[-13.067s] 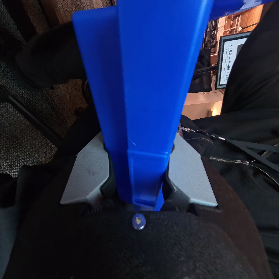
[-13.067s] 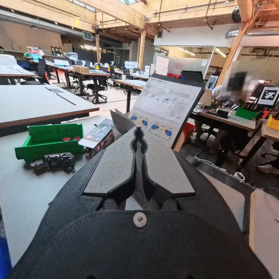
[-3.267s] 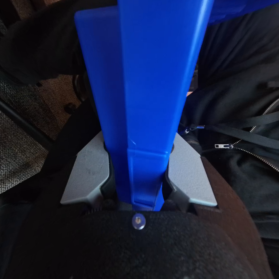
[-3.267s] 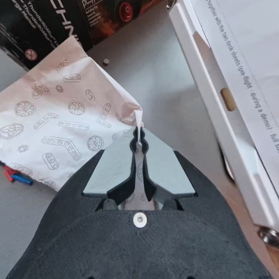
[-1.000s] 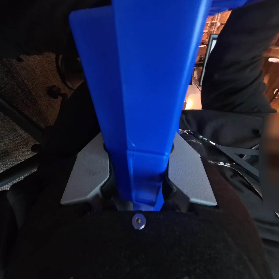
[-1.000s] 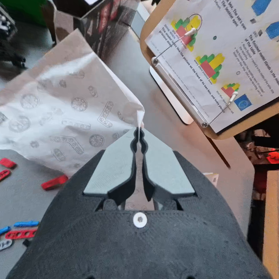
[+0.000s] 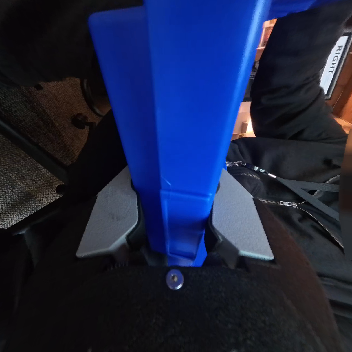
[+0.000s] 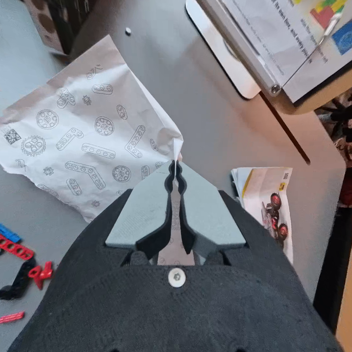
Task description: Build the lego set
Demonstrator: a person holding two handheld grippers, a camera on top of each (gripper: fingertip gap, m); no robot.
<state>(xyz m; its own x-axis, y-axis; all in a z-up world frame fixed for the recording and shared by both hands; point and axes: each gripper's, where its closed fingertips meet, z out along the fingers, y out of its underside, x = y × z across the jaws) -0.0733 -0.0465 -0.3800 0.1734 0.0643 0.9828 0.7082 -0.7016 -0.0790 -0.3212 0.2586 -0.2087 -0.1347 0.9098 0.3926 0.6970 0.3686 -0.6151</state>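
My right gripper (image 8: pixel 175 167) is shut on a corner of a white paper parts bag (image 8: pixel 91 131) printed with part outlines, and holds it above the grey table (image 8: pixel 200 114). Loose red pieces (image 8: pixel 16 249), a blue piece (image 8: pixel 9 233) and a black piece (image 8: pixel 19 282) lie on the table at the lower left. A building booklet (image 8: pixel 266 205) lies at the right. My left gripper (image 7: pixel 176 190) is shut on a large blue plastic part (image 7: pixel 181 95) that fills the left wrist view and hides what lies ahead.
A clipboard stand with printed sheets (image 8: pixel 285 43) rises at the upper right, on a white base (image 8: pixel 219 57). A dark set box (image 8: pixel 62 24) stands at the upper left. In the left wrist view a person's black jacket (image 7: pixel 295 190) and carpet (image 7: pixel 28 152) show. Across from one pair of fingers to the other is roughly 45 cm. Measured from the fingertips, the black piece (image 8: pixel 19 282) is 20 cm or so from the right gripper and 25 cm from the left.
My right gripper has swung with the bag, bringing the booklet into view at the right and different loose pieces at the left. The left gripper keeps its hold, its background shifting slightly.
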